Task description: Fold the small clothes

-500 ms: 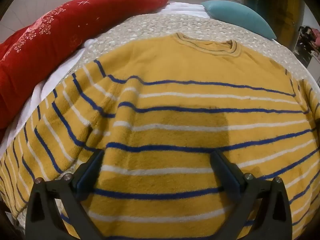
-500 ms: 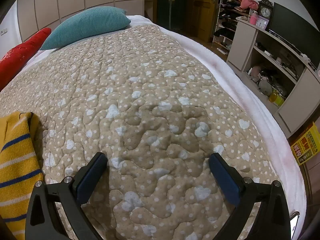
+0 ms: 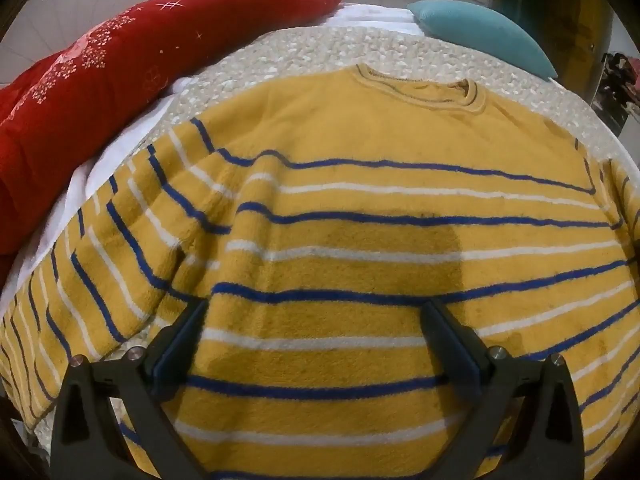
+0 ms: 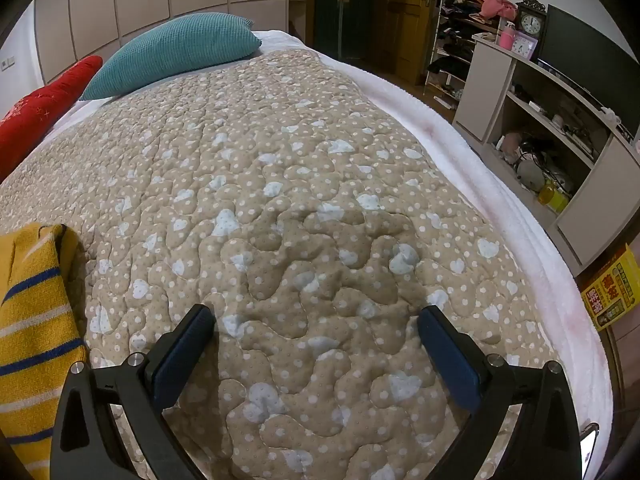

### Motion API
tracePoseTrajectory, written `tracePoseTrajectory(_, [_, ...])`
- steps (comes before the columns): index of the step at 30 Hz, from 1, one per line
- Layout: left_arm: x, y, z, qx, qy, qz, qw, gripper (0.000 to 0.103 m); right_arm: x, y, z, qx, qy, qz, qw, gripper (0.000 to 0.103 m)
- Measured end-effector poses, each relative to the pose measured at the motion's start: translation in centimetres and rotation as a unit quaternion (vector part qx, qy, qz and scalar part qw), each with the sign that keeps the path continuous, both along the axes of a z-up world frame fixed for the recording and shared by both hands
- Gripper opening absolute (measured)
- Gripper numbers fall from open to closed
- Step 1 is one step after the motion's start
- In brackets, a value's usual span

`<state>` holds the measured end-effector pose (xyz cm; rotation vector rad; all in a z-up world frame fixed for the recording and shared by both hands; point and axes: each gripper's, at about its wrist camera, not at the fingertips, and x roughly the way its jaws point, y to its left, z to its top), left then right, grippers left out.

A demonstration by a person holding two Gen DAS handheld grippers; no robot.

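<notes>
A small yellow sweater (image 3: 360, 208) with blue and white stripes lies flat on the beige quilt (image 3: 304, 48), collar at the far end. Its left sleeve (image 3: 104, 264) spreads out to the left. My left gripper (image 3: 316, 312) is open and empty, hovering over the sweater's lower body. In the right wrist view, only the sweater's right sleeve (image 4: 32, 320) shows at the left edge. My right gripper (image 4: 316, 320) is open and empty over the bare quilt (image 4: 304, 184), to the right of the sleeve.
A red pillow (image 3: 120, 80) lies along the bed's left side and a teal pillow (image 4: 172, 52) at the head. The bed's white edge (image 4: 500, 200) runs on the right, with shelves (image 4: 560, 128) and a yellow box (image 4: 612, 288) beyond it.
</notes>
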<state>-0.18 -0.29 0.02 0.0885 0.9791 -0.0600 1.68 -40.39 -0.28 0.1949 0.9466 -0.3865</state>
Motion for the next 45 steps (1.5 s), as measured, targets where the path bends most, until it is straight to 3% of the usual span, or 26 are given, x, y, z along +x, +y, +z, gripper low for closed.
tracePoseTrajectory(45, [-0.17, 0.38, 0.00, -0.006, -0.011, 0.011, 0.9999, 0.103, 0.00, 0.01, 0.01, 0.000, 0.000, 0.000, 1.000, 0.103])
